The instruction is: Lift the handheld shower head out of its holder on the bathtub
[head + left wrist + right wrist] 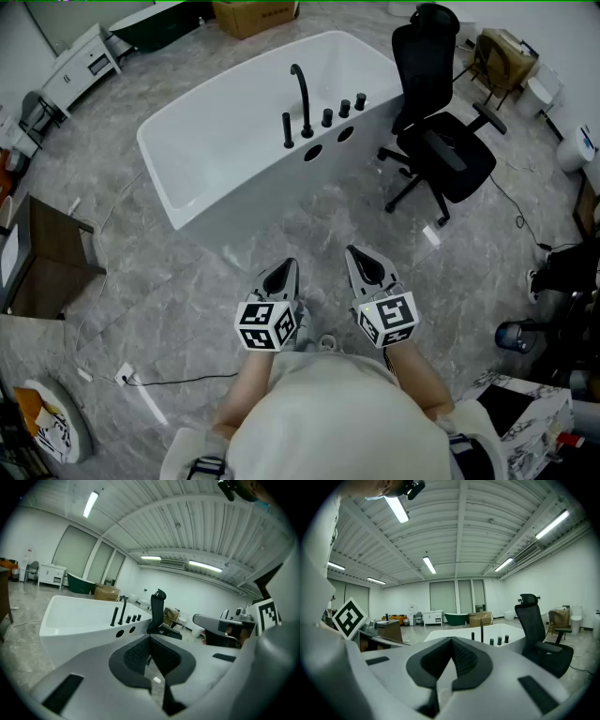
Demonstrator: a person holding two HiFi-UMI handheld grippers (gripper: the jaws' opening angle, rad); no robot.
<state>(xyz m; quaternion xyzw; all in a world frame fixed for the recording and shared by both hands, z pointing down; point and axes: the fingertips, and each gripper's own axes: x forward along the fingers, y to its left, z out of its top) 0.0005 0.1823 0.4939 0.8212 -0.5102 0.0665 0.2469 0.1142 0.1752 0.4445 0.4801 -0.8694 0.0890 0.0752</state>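
Note:
The white bathtub [242,202] stands across the marble floor ahead of me. On its near rim the black handheld shower head [287,129] stands upright in its holder, left of the tall curved black faucet [302,97] and three black knobs [343,109]. Both grippers hover low over the floor, well short of the tub, with nothing in them. My left gripper [287,268] is shut and so is my right gripper [356,255]. In the left gripper view the shower head [114,616] shows beyond the closed left gripper [150,638]. In the right gripper view the shower head [472,636] is small and far beyond the right gripper [451,640].
A black office chair [441,145] stands close to the tub's right end. A wooden table [47,253] is at the left, and a white cable runs over the floor by it. Beyond the tub are a cardboard box [255,14], a white cabinet [80,61] and a dark green tub [159,23].

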